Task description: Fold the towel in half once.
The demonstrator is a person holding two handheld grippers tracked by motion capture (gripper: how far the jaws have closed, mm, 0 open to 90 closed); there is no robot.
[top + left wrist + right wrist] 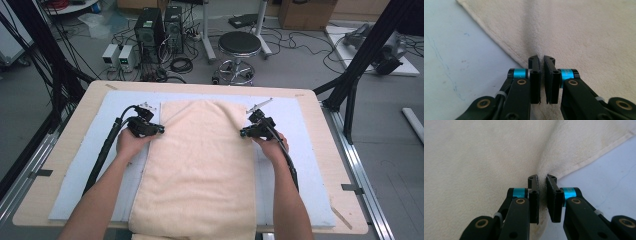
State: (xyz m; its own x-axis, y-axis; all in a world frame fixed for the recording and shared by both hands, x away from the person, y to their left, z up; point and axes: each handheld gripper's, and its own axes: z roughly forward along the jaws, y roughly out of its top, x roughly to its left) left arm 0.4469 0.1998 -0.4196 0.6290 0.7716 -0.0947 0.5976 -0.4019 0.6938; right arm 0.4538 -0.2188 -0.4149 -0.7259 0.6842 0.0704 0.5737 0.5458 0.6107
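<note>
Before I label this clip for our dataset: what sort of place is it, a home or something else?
Most likely a lab or workshop, not a home. Behind the table holding the towel, computer towers and bench power supplies stand on the floor among loose cables, with black rig frames alongside.

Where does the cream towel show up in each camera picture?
High view: towel lies lengthwise mid-table on the pale blue mat.
Left gripper view: towel at centre and right, mat at left.
Right gripper view: towel at left and centre.
Shared landmark: the towel's stitched hem against the mat.
</note>
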